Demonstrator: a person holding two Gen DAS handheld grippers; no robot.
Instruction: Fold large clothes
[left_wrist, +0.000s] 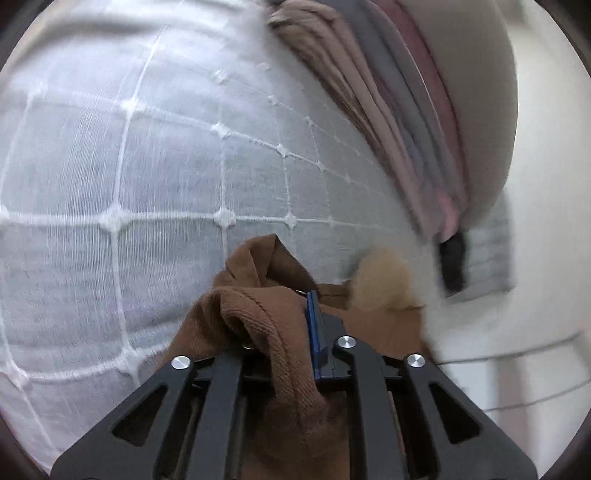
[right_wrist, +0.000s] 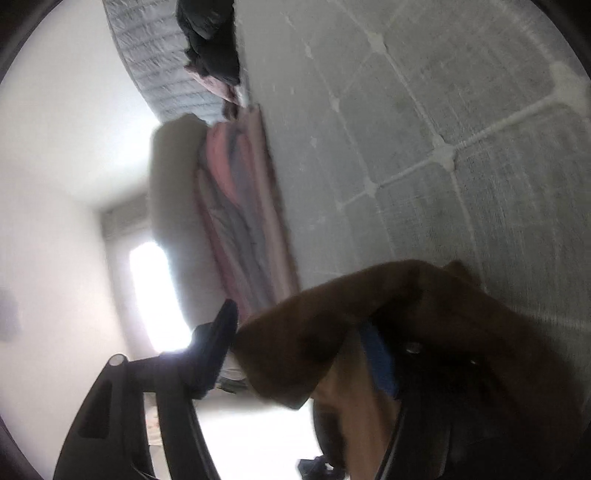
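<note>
While the left gripper (left_wrist: 295, 328) points down at the bed, its jaws stand narrow and pinch a thick ribbed fold of the brown garment (left_wrist: 258, 325) between them. One blue pad (left_wrist: 316, 332) shows beside the cloth, and the fabric bunches up over the black frame and hangs down between the arms of the tool. Most of the garment lies close under this gripper, on the white bed cover (left_wrist: 129, 166) with its raised grid of lines and small knots.

Beyond it, along the far edge of the bed, a stack of folded clothes (left_wrist: 399, 122) lies in beige, grey and pink layers. A small dark piece of cloth (left_wrist: 452, 262) lies at the end of this stack, and a pale fuzzy patch (left_wrist: 384, 273) shows just beside the brown fabric; I cannot tell what it is.

From the right wrist view the scene is turned sideways and blurred. The right gripper (right_wrist: 295, 343) has its jaws wide apart. One black finger (right_wrist: 218, 347) stands free against the bright wall, apart from the cloth. The brown garment (right_wrist: 424, 314) drapes over the other finger, where a blue pad (right_wrist: 380, 365) is partly seen under the fabric. The pads do not press together on it. The same stack of clothes (right_wrist: 240, 206) lies further along the bed cover (right_wrist: 461, 110).
</note>
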